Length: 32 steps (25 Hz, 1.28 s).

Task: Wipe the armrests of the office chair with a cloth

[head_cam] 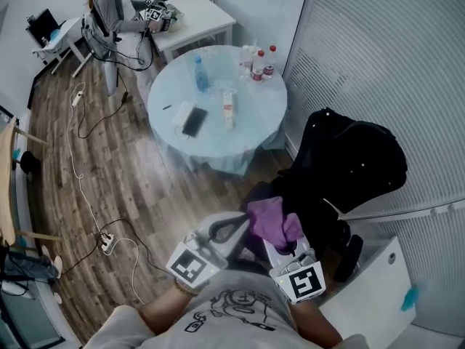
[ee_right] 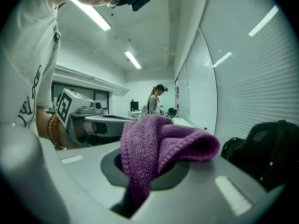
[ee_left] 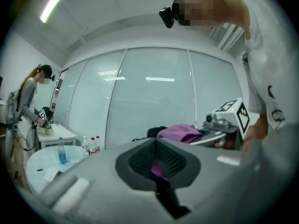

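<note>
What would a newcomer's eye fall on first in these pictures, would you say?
The purple cloth, clamped in the tongs of the right gripper low in the head view, stands out most. Just right of it sits the black office chair, and beyond them the round table carries bottles.

A purple knitted cloth (ee_right: 161, 143) stands out against the matt grey left gripper (ee_left: 155, 146) and the grey right gripper (ee_right: 149, 169). Each gripper carries a white cube (head_cam: 195, 262) printed with black square markers. A black padded office chair (head_cam: 356, 162) shows dark before white slatted blinds (head_cam: 378, 49). The round table (head_cam: 254, 133) is pale blue-white. At its far edge stand clear bottles with red caps (head_cam: 259, 62) and a blue-tinted bottle (head_cam: 200, 71). A white cable (head_cam: 76, 173) crosses the brown wood-grain floor (head_cam: 131, 173).
</note>
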### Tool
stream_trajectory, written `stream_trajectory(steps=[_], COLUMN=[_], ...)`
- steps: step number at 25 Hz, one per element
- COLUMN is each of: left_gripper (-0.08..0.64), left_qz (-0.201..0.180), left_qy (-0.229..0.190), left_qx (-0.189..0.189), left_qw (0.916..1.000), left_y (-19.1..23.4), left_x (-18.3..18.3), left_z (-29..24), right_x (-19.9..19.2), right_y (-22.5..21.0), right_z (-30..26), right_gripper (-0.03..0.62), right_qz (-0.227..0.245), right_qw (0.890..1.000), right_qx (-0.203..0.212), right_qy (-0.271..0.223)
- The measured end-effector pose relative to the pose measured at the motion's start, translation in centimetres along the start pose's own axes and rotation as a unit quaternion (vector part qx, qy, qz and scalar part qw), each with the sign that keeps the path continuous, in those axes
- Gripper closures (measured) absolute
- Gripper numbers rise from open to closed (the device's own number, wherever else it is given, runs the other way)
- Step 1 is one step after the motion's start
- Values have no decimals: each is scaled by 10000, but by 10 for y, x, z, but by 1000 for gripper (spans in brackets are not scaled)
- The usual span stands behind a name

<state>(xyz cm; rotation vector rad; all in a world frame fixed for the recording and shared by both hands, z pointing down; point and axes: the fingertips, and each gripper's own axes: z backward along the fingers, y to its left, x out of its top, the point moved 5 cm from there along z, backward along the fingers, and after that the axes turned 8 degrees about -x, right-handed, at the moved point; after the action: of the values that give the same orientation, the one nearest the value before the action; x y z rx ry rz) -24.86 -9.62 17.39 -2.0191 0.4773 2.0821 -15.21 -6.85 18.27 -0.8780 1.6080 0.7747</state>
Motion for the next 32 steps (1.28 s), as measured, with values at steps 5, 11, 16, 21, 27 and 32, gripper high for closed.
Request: stream_trajectory(steps=[5,11,16,21,27,32], left_gripper=[558,558,558,558,558,558], left_qz=[-196,-256,-373,-337,-279,-278], left_qy=[-46,-77,-149,-167,-211,-233], left_qx=[-181,-356,-436,-474,-478,-462], left_qw=[9996,9990,9982,9982,9982,9983], left_y=[-23,-42,-45,-47,-47,-44], left_x=[30,59,74,80,81,80], left_z=[-6,-5,-8,-9,-8,-10], right_x=[31,62,76,79,81,79], right_y=[-1,1,-2,-2,-2,-5], right_z=[23,48,58,58,58,56], right_gripper=[563,563,563,563,563,563], right_qz=[-97,-53,-67,-21,-34,-27], right_qw=[9997,9994,9989,9989,9988,9989], right_qx=[-129,-166,-172,-206,-252,-267], right_qy=[-191,-313,-426,-411,-409,-375])
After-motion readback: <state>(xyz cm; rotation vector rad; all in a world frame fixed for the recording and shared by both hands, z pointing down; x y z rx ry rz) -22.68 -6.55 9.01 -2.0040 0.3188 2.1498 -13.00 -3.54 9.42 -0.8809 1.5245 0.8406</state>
